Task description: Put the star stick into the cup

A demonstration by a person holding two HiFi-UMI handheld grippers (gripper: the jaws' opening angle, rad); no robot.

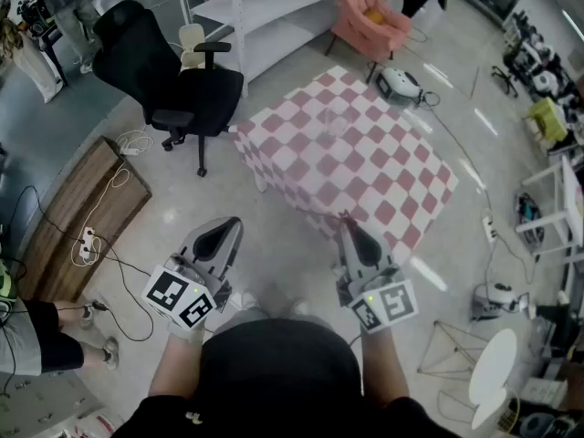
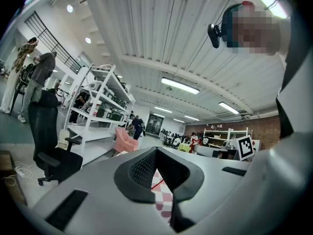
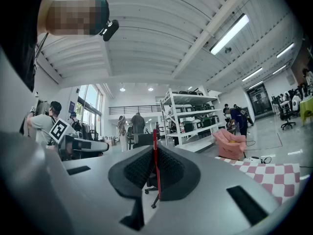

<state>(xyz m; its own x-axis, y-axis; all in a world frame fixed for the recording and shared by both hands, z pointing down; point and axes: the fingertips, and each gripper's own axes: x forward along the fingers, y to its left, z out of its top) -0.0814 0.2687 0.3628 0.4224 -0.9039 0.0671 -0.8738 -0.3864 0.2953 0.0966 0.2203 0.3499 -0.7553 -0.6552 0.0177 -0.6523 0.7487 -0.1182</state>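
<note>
My right gripper [image 1: 348, 222] [image 3: 155, 148] is shut on a thin red stick [image 3: 155, 165], which stands upright between its pads. In the left gripper view a small red star [image 2: 198, 142] shows at that gripper's tip. A table with a pink-and-white checked cloth [image 1: 365, 172] stands just ahead of both grippers. On it I make out a faint clear cup [image 1: 331, 123]. My left gripper [image 1: 228, 226] [image 2: 156, 151] is level beside the right one, short of the table, with its pads together and nothing held.
A black office chair [image 1: 173, 80] stands left of the table, with white shelving [image 1: 265, 7] and a pink armchair [image 1: 370, 16] behind. A wooden board [image 1: 82, 217] with cables lies on the floor at left. A round white table [image 1: 493, 377] is at lower right.
</note>
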